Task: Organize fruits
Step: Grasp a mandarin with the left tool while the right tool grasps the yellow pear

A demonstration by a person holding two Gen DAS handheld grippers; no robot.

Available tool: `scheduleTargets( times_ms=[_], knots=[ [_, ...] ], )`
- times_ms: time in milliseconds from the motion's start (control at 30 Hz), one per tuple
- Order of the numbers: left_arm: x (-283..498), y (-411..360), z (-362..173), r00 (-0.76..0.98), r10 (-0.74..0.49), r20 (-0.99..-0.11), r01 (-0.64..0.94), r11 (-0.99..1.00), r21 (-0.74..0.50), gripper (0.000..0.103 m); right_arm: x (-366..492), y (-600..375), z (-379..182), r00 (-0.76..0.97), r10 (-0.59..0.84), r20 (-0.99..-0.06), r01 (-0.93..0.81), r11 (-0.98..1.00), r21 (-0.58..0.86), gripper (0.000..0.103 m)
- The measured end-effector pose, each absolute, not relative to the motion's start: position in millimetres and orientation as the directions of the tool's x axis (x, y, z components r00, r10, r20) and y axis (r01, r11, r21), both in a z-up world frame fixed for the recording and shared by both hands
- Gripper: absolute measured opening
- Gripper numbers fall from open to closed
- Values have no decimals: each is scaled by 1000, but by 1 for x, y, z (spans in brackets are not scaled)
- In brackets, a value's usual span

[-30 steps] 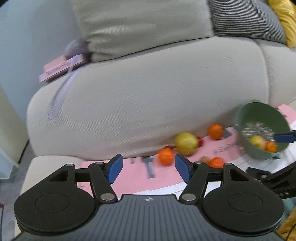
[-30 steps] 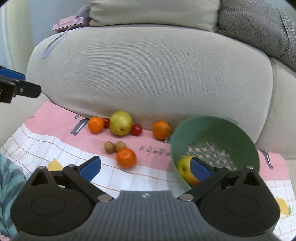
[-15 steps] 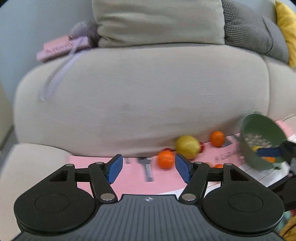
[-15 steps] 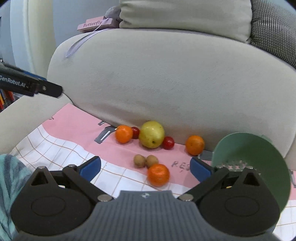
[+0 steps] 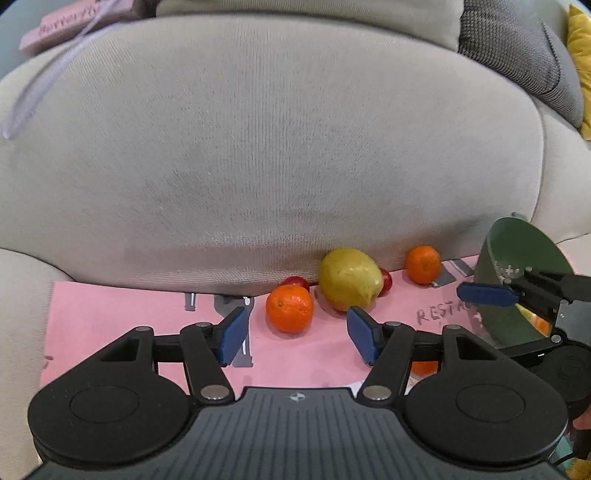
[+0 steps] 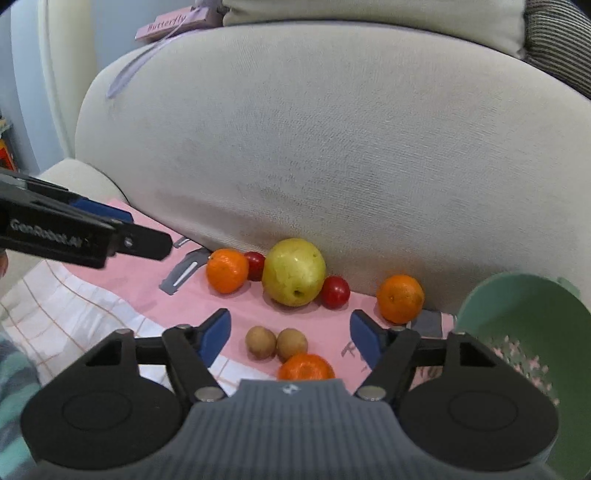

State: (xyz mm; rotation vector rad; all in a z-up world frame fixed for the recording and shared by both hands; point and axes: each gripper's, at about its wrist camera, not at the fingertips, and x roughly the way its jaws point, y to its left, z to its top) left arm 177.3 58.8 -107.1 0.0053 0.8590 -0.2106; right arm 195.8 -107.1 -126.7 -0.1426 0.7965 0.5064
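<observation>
Pink cloth (image 6: 236, 317) covers the sofa seat, and the fruit lies on it along the foot of the beige back cushion (image 6: 332, 147). A large yellow-green apple (image 6: 294, 272) sits against the cushion with a small red fruit (image 6: 335, 291) touching its right side and another red fruit (image 6: 255, 265) tucked at its left, behind an orange (image 6: 226, 270). A second orange (image 6: 401, 298) rests further right, near the green colander (image 6: 517, 317), which stands tilted at the right edge of the cloth. Nearer the right-wrist camera, two small brown fruits (image 6: 275, 343) lie side by side and touching, with a third orange (image 6: 306, 366) just in front of them, partly hidden by the tool body. The right tongs (image 6: 290, 334) are spread wide and hold nothing, the brown fruits showing between the blue pads. The left tongs (image 5: 295, 332) are likewise wide apart and empty, pointed at the orange (image 5: 289, 308) and the apple (image 5: 350, 279). A pink box marked "Butterfly" (image 6: 173, 24) sits on top of the sofa back.
</observation>
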Motion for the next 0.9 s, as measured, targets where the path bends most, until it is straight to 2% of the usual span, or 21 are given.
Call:
scheduleTargets(
  times_ms=[267, 500, 900],
  knots=[
    [211, 58, -142, 583, -196, -789, 172, 978, -116, 66, 226, -79, -148, 591, 367, -718, -565, 824, -44, 66],
    [233, 64, -168, 531, -219, -818, 148, 975, -165, 65, 244, -60, -171, 598, 326, -732, -623, 763, -169, 66],
    [242, 67, -184, 507, -265, -820, 149, 964, -219, 53, 262, -45, -194, 594, 317, -739, -654, 725, -214, 65]
  ],
)
